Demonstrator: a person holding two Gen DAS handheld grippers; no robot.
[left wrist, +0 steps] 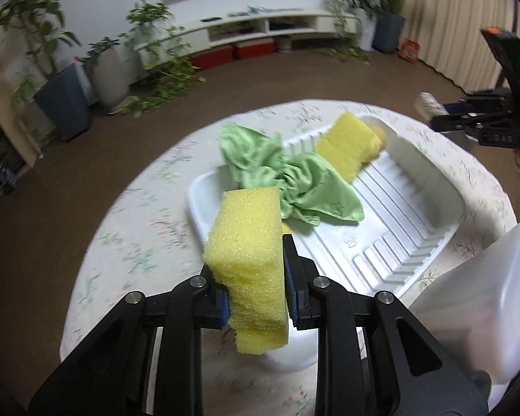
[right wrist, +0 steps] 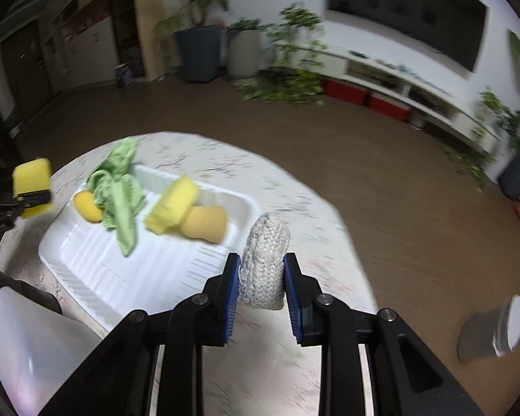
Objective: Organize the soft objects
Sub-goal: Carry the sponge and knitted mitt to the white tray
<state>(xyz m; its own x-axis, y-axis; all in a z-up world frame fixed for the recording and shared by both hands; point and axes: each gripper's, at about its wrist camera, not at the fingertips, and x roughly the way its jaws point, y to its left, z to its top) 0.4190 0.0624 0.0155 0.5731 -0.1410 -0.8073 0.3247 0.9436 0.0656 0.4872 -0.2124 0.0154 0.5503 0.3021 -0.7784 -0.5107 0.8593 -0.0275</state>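
Observation:
My left gripper [left wrist: 256, 277] is shut on a yellow sponge [left wrist: 249, 253], held over the near left corner of a white ribbed tray [left wrist: 398, 215]. My right gripper [right wrist: 262, 277] is shut on a white knitted piece [right wrist: 265, 260], held above the tablecloth by the tray's right end. In the tray [right wrist: 121, 277] lie a crumpled green cloth [left wrist: 287, 180] [right wrist: 119, 194], a second yellow sponge [left wrist: 346, 142] [right wrist: 173, 204], a tan sponge [right wrist: 206, 223] behind it and a small yellow round piece [right wrist: 86, 204]. The right wrist view shows the left gripper's sponge [right wrist: 31, 182] at the far left.
The tray rests on a round table with a flowered cloth [left wrist: 138, 242]. A translucent white plastic container [left wrist: 485, 294] [right wrist: 31, 346] stands close by the tray. Brown floor surrounds the table, with a grey tin [right wrist: 492, 329] lying on it, potted plants [left wrist: 62, 104] and a low white shelf [left wrist: 260, 27].

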